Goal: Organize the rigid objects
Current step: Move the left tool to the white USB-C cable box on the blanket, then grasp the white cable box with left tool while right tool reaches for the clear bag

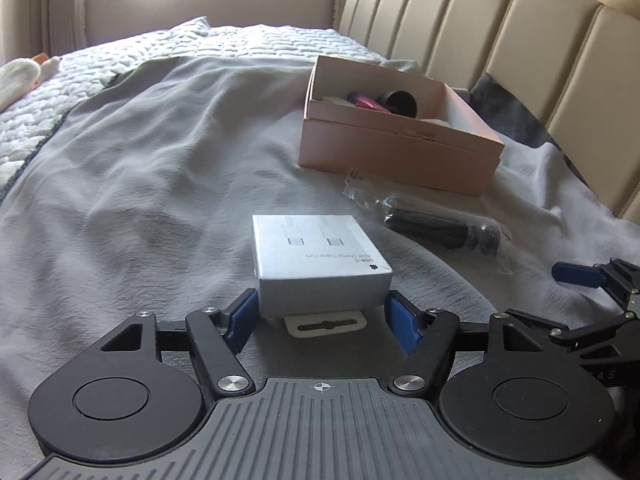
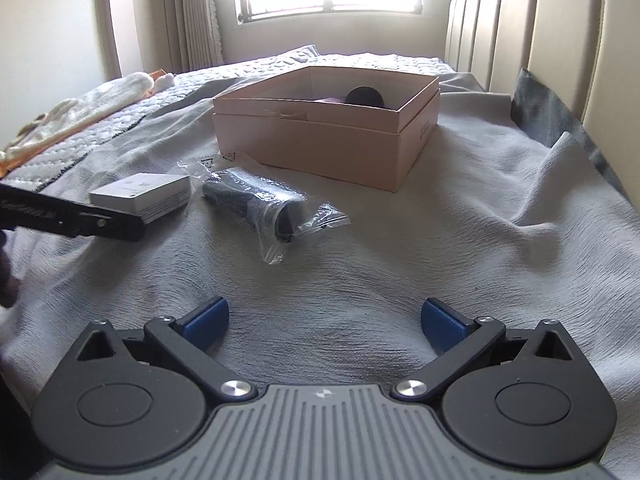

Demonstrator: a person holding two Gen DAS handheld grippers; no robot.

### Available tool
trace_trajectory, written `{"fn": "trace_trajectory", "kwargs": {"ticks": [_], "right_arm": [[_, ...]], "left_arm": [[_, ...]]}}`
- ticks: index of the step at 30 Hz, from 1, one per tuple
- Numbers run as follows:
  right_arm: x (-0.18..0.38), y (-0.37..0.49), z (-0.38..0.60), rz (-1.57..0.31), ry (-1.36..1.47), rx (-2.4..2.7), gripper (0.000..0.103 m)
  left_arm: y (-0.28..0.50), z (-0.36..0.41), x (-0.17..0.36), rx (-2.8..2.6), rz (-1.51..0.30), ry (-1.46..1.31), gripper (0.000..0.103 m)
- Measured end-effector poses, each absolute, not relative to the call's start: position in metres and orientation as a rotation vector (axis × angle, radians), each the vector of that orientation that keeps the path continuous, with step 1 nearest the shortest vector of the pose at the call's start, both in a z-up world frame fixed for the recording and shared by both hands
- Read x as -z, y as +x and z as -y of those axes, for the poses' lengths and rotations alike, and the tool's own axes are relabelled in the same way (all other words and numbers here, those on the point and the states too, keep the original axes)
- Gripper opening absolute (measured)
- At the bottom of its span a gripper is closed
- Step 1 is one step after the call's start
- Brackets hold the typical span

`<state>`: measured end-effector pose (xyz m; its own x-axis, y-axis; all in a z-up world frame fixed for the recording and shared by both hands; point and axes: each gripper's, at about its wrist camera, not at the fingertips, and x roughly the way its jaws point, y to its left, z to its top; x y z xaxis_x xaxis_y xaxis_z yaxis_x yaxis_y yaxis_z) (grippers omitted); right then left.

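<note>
The white cable box [image 1: 320, 258] lies flat on the grey blanket [image 1: 140, 168] that covers the bed, its near end sitting between the blue pads of the left tool [image 1: 320, 316]. The pads stand just beside its two sides; whether they press on it I cannot tell. Beyond it, a black cylinder in a clear plastic bag [image 1: 440, 226] lies on the blanket, near the front of an open pink cardboard box [image 1: 400, 152] that holds a dark round item and something pink. The right tool [image 2: 324, 320] hovers over bare blanket with its pads wide apart, gripping nothing. A padded headboard [image 1: 500, 28] runs along the bed.
</note>
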<state>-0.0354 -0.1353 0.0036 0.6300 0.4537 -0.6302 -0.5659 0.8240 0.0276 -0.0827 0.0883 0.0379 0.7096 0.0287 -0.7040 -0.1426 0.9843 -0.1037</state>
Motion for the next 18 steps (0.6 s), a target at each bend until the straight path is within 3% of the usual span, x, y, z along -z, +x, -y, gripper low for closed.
{"fn": "trace_trajectory", "kwargs": {"ticks": [3,11,18], "right_arm": [[-0.014,-0.043,0.130,-0.634,-0.227,-0.590,0.093],[-0.044,-0.032,0.107,-0.546,-0.259,-0.580,0.093],[-0.028,0.003,0.097,-0.666,-0.214,-0.550,0.091]], "left_arm": [[-0.086,-0.088,-0.040,-0.093,-0.763,-0.145,0.074],[-0.087,-0.086,-0.026,-0.064,-0.840,-0.132,0.074],[-0.083,-0.087,-0.028,-0.087,-0.857,-0.170,0.074]]}}
